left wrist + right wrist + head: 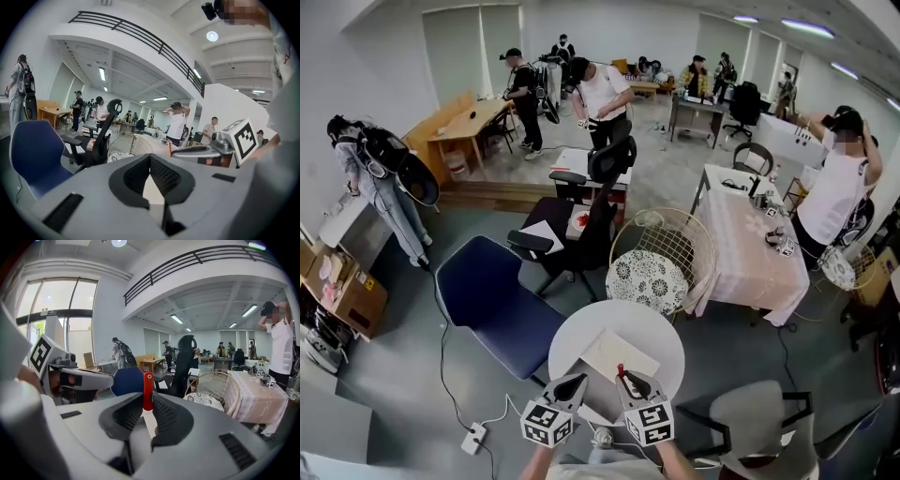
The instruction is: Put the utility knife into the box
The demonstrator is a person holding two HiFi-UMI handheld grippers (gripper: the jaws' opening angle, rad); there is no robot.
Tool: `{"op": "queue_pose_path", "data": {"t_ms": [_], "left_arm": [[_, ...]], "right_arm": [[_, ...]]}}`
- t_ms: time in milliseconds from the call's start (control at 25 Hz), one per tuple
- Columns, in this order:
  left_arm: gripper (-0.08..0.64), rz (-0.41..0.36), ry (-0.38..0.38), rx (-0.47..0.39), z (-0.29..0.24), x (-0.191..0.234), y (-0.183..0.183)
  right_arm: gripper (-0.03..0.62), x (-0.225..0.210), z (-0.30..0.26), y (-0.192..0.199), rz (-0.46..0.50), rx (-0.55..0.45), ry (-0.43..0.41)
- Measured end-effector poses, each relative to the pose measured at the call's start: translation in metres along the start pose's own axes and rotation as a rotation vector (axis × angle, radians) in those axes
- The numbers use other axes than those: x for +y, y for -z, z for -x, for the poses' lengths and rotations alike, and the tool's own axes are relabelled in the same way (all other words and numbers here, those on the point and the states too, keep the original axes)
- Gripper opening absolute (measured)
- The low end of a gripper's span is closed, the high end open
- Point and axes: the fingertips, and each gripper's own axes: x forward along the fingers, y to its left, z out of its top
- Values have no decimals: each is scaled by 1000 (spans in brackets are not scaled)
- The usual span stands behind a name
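A round white table (652,328) bears a flat pale cardboard box (617,354). Both grippers hover over the table's near edge, side by side. My right gripper (626,378) is shut on the red utility knife (621,372), which stands upright between its jaws just near the box. In the right gripper view the knife (148,387) sticks up past the fingertips of the right gripper (148,401). My left gripper (574,382) is shut with nothing in it, its tips meeting in the left gripper view (150,159). That view also shows the right gripper (197,151) to its right.
Round the table stand a blue chair (492,300), a wire chair with a patterned cushion (652,277), a grey chair (759,422) and a black office chair (581,225). A cloth-covered table (750,244) is at right. A power strip (473,438) lies on the floor. Several people stand about.
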Motion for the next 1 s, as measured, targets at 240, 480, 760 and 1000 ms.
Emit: {"op": "queue_pose_path", "data": {"t_ms": [240,480,760,1000], "left_arm": [[12,15,-20,10,-9,13,2],[12,30,-22,22,-12,30,0],[12,47,-23,46,-6,53,0],[12,72,-7,77,-6,58,15]], "right_arm": [[72,-14,-18,-5,-7,3,-6],[72,-17,-34,-4,-21,28,2],[72,-8,-48,-2,-38,60,13],[72,-2,-51,15,-63,99,23]]}}
